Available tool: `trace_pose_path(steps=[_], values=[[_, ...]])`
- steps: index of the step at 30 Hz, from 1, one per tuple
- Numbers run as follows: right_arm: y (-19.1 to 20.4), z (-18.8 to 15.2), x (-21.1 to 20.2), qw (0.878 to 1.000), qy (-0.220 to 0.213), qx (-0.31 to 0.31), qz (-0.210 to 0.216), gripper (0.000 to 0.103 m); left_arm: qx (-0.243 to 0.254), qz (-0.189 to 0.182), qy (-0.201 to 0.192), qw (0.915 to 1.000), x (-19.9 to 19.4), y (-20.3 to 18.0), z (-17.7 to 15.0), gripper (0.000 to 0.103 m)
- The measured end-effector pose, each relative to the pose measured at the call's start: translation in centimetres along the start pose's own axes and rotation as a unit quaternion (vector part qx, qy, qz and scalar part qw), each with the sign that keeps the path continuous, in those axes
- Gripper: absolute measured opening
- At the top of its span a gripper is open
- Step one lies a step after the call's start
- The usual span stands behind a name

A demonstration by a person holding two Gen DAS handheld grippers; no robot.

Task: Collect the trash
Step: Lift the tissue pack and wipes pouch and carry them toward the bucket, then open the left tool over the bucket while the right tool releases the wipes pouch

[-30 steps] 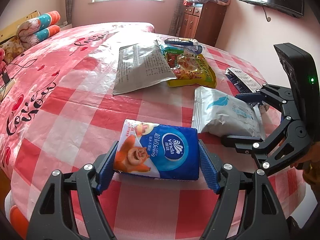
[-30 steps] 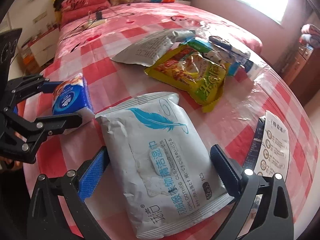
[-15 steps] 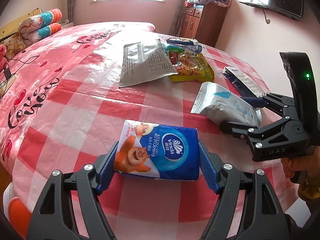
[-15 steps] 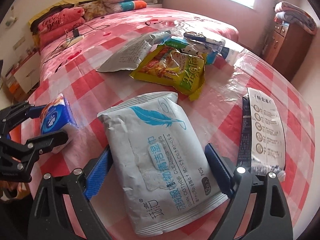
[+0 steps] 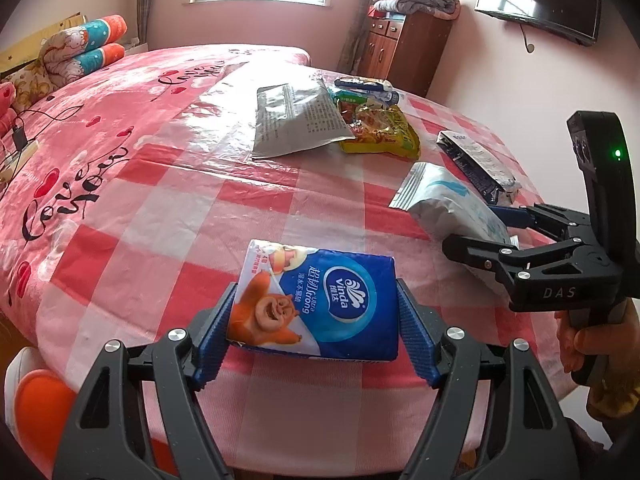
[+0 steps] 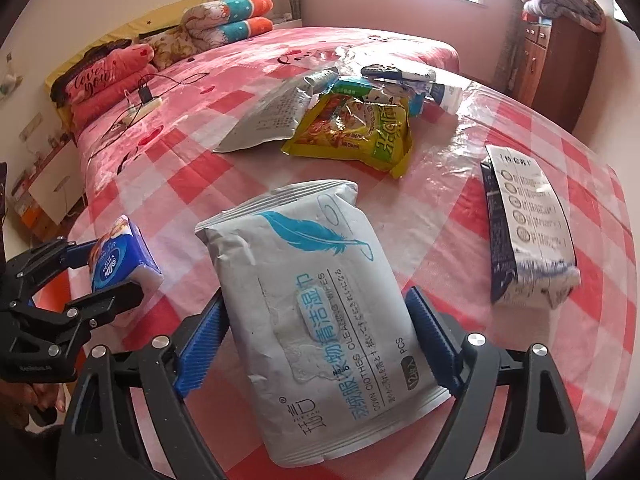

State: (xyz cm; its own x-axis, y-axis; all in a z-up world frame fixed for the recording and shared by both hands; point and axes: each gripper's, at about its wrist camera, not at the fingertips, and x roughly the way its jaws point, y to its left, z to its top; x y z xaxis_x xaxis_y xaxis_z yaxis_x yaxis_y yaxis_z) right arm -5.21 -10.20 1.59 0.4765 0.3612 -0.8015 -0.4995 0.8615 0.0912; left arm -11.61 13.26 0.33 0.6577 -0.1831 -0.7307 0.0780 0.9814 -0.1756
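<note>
Since a second ago both packs have drawn back toward the near edge of the checked counter (image 5: 168, 208), whose middle lies bare. Left hand-held gripper (image 5: 314, 320) clamps the blue tissue pack (image 5: 320, 304). Right hand-held gripper (image 6: 316, 340) is closing on the white wipes pack (image 6: 320, 312), feather-printed, both pads touching. Only the right view shows the dark box's (image 6: 524, 232) label.

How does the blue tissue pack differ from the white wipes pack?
The tissue pack is deep blue with an orange cartoon animal; the wipes pack is white with a teal feather. The tissue pack is a compact block, the wipes pack a longer, flatter pouch. The tissue pack sits between the left gripper's pads; the right gripper is closing on the wipes pack. Both are soft plastic-wrapped packs.
</note>
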Motion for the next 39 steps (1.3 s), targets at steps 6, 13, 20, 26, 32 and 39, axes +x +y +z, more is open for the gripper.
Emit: trace_pose_path(steps=[6, 13, 20, 26, 32, 39], values=[[0.6, -0.9, -1.0, 1.000, -0.005, 0.023, 0.012, 0.086, -0.003, 0.000, -0.008, 1.0000, -1.3, 0.5, -0.2, 0.075], [1.0, -1.5, -2.1, 0.999, -0.008, 0.044, 0.028, 0.086, -0.008, 0.000, -0.015, 0.9999, -2.8, 1.1, -0.8, 0.075], [3.1, -1.5, -2.7, 0.996, -0.005, 0.052, 0.067, 0.086, -0.016, 0.009, -0.023, 0.9996, -4.9, 2.4, -1.5, 0.075], [6.8, -0.7, -2.9, 0.992, 0.001, 0.038, 0.120, 0.086, -0.035, 0.038, -0.029, 0.9982, -7.3, 5.0, -2.6, 0.075], [11.5, 0.5, -2.6, 0.985, 0.012, 0.007, 0.173, 0.086, -0.061, 0.091, -0.022, 0.9937, -9.4, 8.8, -4.7, 0.075], [18.0, 1.2, -1.1, 0.969, 0.052, -0.028, 0.238, 0.086, -0.103, 0.150, 0.004, 0.9833, -10.7, 13.6, -8.4, 0.075]])
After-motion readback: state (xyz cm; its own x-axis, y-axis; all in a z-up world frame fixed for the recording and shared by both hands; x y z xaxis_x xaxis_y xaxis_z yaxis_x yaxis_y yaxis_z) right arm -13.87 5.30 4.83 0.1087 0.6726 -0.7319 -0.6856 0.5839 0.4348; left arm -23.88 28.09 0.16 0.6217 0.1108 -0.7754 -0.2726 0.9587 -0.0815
